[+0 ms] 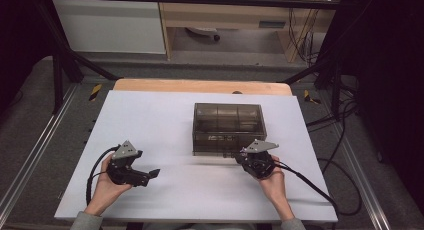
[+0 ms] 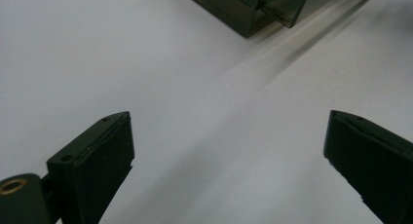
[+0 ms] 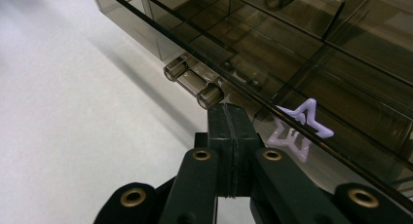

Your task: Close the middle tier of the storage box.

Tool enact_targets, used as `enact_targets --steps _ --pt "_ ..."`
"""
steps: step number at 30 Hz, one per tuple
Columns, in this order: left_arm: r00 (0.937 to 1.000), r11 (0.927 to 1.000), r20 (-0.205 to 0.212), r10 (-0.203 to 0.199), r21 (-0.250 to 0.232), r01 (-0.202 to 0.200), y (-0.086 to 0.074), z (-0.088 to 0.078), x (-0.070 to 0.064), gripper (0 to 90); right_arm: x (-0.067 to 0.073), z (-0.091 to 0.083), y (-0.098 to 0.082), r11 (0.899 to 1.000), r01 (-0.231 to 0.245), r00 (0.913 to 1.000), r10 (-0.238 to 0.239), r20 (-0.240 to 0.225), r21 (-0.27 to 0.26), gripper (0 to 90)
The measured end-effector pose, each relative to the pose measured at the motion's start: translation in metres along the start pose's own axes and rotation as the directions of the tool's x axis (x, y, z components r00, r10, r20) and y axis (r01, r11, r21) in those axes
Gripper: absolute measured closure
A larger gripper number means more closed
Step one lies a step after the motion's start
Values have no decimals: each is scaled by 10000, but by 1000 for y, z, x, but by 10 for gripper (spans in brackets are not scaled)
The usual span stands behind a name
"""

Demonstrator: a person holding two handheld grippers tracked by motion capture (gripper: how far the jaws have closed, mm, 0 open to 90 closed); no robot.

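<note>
Right gripper view, purple star (image 3: 298, 131) inside smoky box (image 3: 272, 53), right gripper (image 3: 229, 118) fingers pressed together, left gripper (image 2: 229, 151) fingers wide.

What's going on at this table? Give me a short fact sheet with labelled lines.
Surface: white table
Main item: smoky see-through box with inner compartments
Marking: lilac star on the box
Right gripper: jaws shut, tips at the box's front edge beside a small clasp; whether they touch it is unclear
Left gripper: jaws wide open over bare table, nothing between them
Hands: one on each gripper
</note>
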State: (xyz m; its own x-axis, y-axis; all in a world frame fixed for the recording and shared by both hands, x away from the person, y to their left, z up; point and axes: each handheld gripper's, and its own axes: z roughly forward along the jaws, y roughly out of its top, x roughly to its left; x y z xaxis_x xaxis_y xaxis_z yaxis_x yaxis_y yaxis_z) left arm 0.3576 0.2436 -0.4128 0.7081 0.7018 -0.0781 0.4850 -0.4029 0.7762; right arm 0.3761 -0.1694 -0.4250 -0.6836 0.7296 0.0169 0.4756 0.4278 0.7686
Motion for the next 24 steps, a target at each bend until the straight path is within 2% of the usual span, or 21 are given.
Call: enact_targets --steps 24 --pt "10000 10000 -2 -16 23 16 0 0 1 40 -7 6 5 9999 -95 9999 95 132 -40 900"
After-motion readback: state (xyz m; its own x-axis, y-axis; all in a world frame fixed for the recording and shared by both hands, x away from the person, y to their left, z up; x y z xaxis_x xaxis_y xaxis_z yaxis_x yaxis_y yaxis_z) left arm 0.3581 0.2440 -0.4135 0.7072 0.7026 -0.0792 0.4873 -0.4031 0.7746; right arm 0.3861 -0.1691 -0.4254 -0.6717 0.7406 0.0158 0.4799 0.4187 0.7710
